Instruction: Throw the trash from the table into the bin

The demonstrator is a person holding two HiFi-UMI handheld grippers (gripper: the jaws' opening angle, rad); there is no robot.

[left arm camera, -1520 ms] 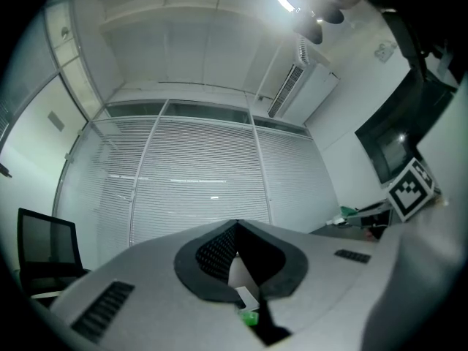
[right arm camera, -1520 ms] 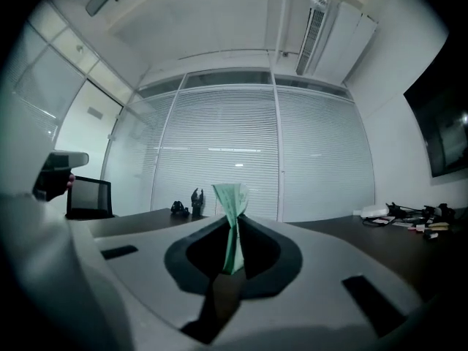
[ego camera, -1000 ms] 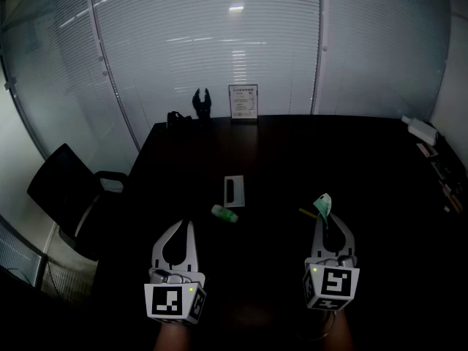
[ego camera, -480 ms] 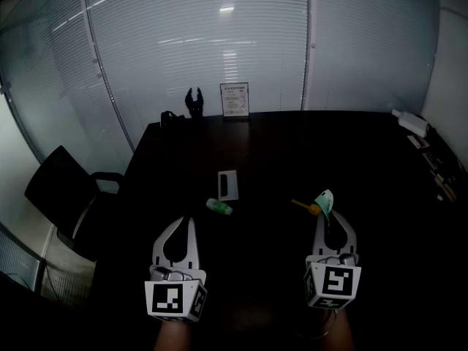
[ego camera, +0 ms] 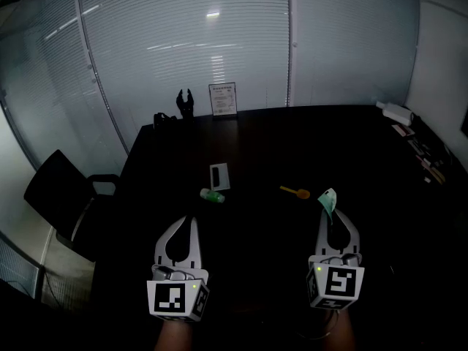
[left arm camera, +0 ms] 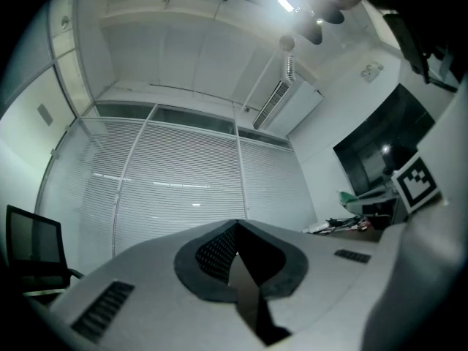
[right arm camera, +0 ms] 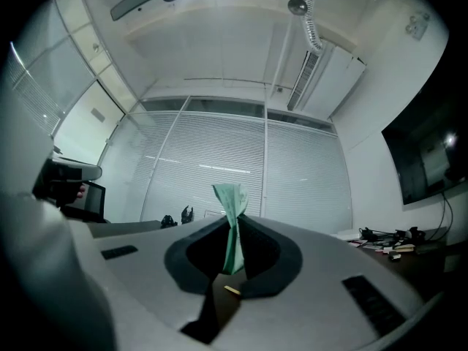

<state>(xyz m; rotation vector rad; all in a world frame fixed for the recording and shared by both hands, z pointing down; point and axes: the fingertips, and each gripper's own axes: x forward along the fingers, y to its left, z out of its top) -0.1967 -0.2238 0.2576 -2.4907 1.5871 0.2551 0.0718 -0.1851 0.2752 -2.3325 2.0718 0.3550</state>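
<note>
Dark surface point(ego camera: 292, 145) before a glass wall with blinds. Right tool point(ego camera: 328, 213) pinched narrow on a green wrapper point(ego camera: 327, 199) that sticks out past its tip. Left tool point(ego camera: 187, 221) closed, empty. Small green bottle point(ego camera: 212, 195) lies at its 1 o'clock. Yellow scrap point(ego camera: 295, 191) lies at right tool's 11 o'clock.

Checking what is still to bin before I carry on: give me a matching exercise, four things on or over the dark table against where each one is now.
Things:
1. crumpled green paper scrap
2. small green plastic tube
3. small yellow spoon-shaped piece
4. framed white notice

Places:
A. standing at the far edge of the dark table, by the blinds
B. lying on the table beside a pale rectangular packet
C. pinched in the shut right gripper
D. lying by itself on the table, ahead and left of the right gripper

Pairs: 1-C, 2-B, 3-D, 4-A
</note>
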